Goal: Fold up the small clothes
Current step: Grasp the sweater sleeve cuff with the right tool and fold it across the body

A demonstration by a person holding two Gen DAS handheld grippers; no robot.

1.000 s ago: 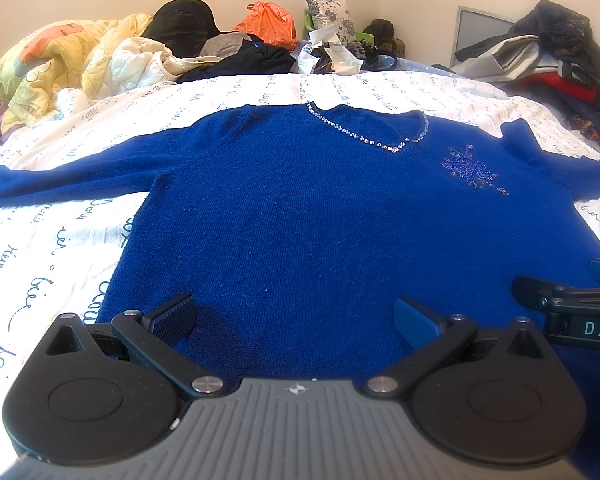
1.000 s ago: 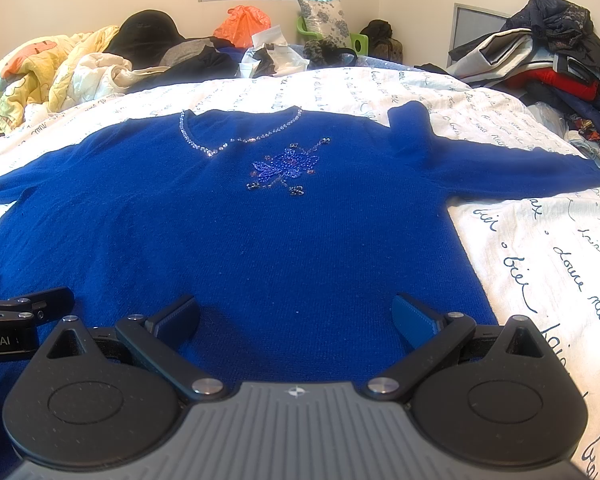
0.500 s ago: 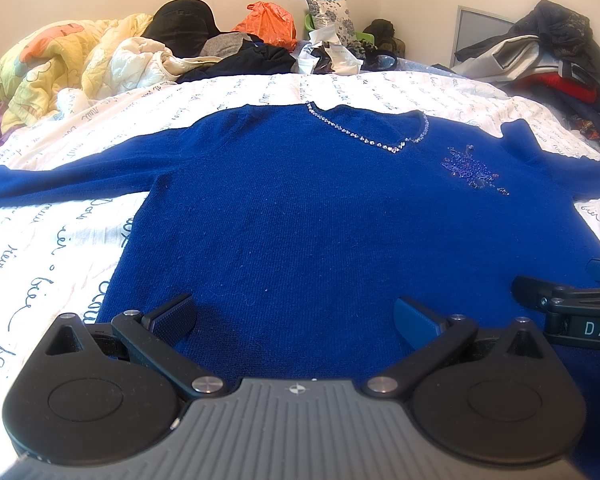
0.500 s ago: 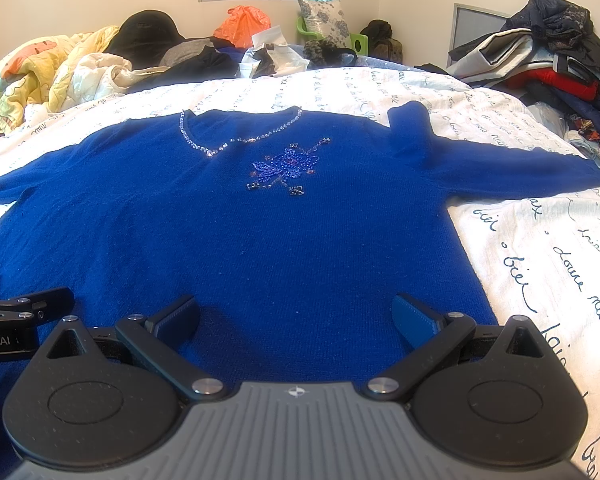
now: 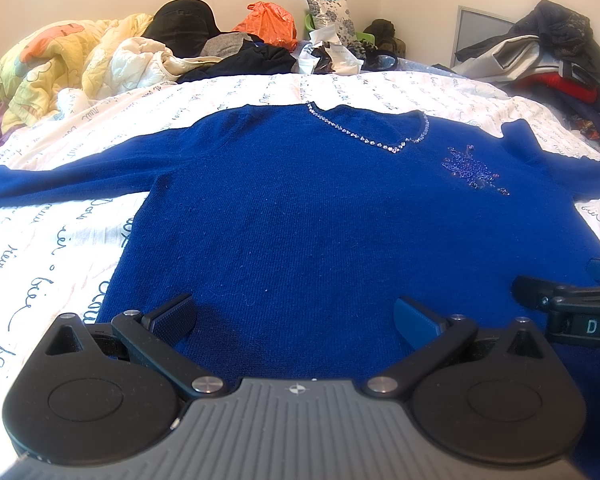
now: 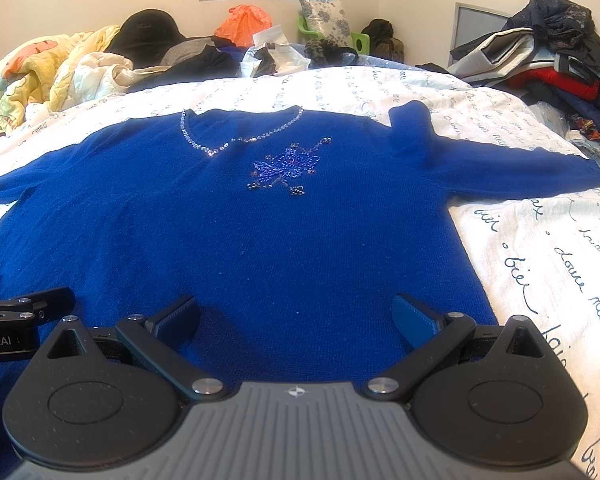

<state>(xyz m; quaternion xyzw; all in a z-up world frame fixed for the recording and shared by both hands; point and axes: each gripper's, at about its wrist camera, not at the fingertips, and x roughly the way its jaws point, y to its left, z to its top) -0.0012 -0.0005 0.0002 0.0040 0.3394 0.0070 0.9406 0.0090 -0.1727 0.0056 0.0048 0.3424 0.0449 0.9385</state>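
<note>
Left wrist view first: the left gripper (image 5: 294, 314) has its fingers spread wide with nothing between them, sitting low over the bottom edge of a blue sweater (image 5: 320, 216). The sweater lies flat, front up, on a white bedsheet (image 5: 40, 264) with handwriting print, stretching away ahead of the fingers. Its sparkly neckline (image 5: 374, 136) is far ahead, a bit right of the right finger's line, and one sleeve runs off well past the left finger. Part of the right gripper (image 5: 572, 308) pokes in just beyond the right finger.

Right wrist view: same deal, fingers wide apart and empty, sweater hem right between them. The beaded flower (image 6: 286, 168) sits straight ahead between the fingers, the other sleeve (image 6: 512, 164) heads out past the right finger, and a clothes pile (image 6: 540, 60) sits far beyond that.
</note>
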